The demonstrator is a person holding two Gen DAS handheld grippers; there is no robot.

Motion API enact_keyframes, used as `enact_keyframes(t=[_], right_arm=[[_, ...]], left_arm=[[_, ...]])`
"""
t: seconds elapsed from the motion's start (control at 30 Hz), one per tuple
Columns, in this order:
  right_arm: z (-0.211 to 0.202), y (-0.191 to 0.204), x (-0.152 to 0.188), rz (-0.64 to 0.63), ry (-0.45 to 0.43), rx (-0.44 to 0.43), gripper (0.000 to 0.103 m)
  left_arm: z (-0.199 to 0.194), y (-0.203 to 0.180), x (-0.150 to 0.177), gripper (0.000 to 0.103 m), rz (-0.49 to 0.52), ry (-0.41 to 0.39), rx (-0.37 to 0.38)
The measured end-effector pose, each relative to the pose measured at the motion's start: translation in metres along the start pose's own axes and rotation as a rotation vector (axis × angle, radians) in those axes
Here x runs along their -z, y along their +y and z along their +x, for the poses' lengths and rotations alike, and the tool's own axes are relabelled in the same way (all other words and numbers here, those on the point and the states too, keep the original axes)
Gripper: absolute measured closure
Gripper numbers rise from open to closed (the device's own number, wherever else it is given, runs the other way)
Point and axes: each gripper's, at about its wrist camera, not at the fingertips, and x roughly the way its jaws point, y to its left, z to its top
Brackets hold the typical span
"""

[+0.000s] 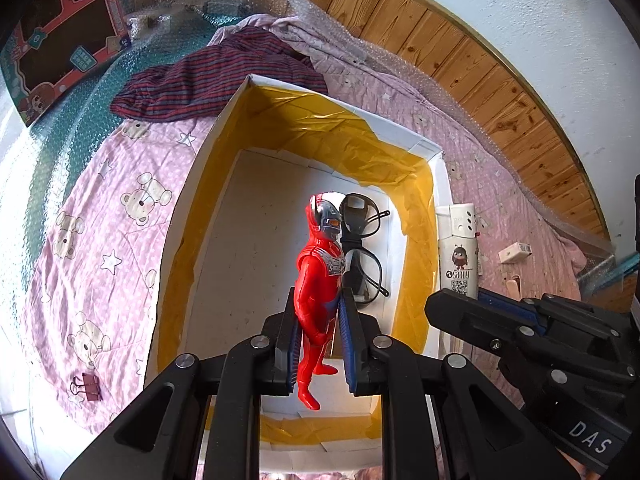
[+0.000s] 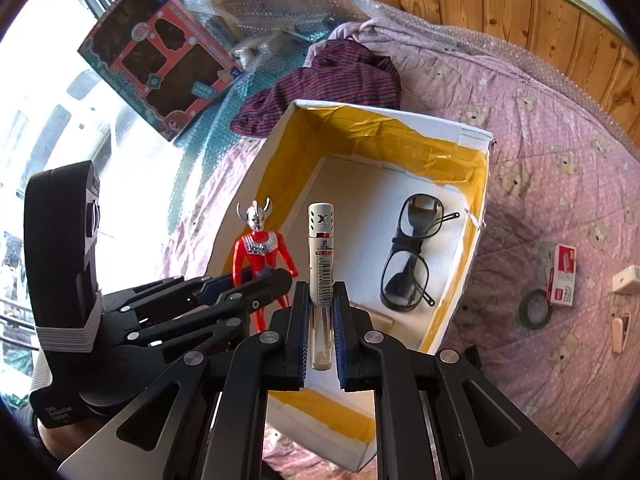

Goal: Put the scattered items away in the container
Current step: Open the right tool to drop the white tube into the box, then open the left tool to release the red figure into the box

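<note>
**Both grippers loaded over the box**

I have my left gripper [image 1: 318, 344] clamped on the red toy figure [image 1: 318, 280] at its legs, held upright above the white box [image 1: 208, 160] so it can drop straight in. My right gripper [image 2: 321, 328] grips the white marker [image 2: 321, 256] by its barrel, cap pointing to 12 o'clock, above the box's near end. The black glasses [image 2: 408, 264] already lie inside. At 3 o'clock on the pink quilt [image 2: 540, 160], 2 items wait: a tape roll [image 2: 535, 309] and a staple box [image 2: 562, 276].
</note>
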Motion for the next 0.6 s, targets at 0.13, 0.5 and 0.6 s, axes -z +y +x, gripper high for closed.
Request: enact_keyframes(t=[0.13,0.5,0.6], right_arm=[[0.009,-0.006,-0.008,0.012,0.017,-0.005,0.091],[0.035,-0.018,-0.032,0.027,0.060,-0.009,0.091],[0.042,-0.021,-0.039,0.031,0.064,-0.006,0.091]], left_arm=[[0.012,0.003,-0.005,0.085,-0.011,0.026,-0.006],[0.039,0.011,-0.022,0.085,-0.042,0.074,-0.025],[0.048,0.012,-0.027,0.085,-0.047,0.091,-0.027]])
